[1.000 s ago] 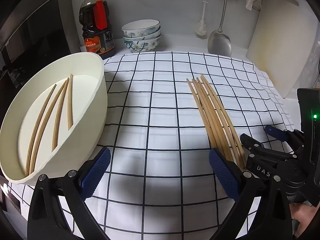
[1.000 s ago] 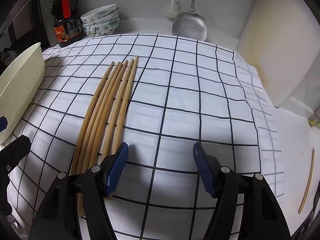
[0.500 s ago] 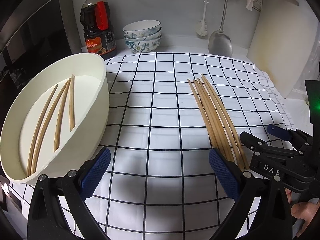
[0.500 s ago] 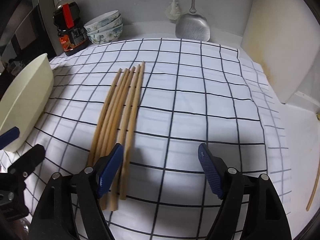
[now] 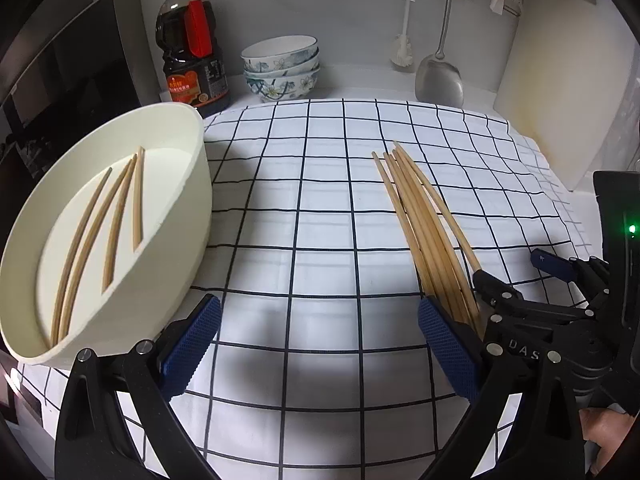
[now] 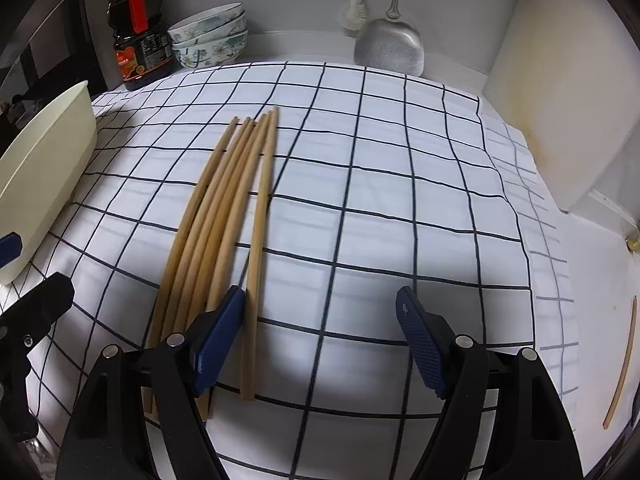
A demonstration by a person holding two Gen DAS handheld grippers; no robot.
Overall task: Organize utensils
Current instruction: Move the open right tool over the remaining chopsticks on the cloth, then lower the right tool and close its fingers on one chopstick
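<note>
Several wooden chopsticks point(image 6: 224, 216) lie side by side on the checked cloth point(image 6: 380, 184); they also show in the left wrist view point(image 5: 424, 220). A cream oval basin point(image 5: 192, 216) at the left holds several chopsticks point(image 5: 116, 220); its wall shows in the right wrist view point(image 6: 44, 176). My right gripper point(image 6: 320, 340) is open low over the cloth, its left finger point(image 6: 218, 340) against the rightmost chopstick's near end. My left gripper point(image 5: 320, 344) is open and empty, between the basin and the chopstick row. The right gripper's body point(image 5: 532, 320) shows at the right of the left wrist view.
A soy sauce bottle point(image 5: 192, 40), stacked patterned bowls point(image 5: 282, 68), a hanging metal spatula point(image 5: 440, 76) and a brush stand at the back wall. A white cutting board point(image 5: 568, 80) leans at the right. One stray chopstick point(image 6: 622, 364) lies on the counter right of the cloth.
My right gripper has shifted left and closer to the chopsticks; the rightmost chopstick now lies just inside its left finger. The left gripper has barely moved.
</note>
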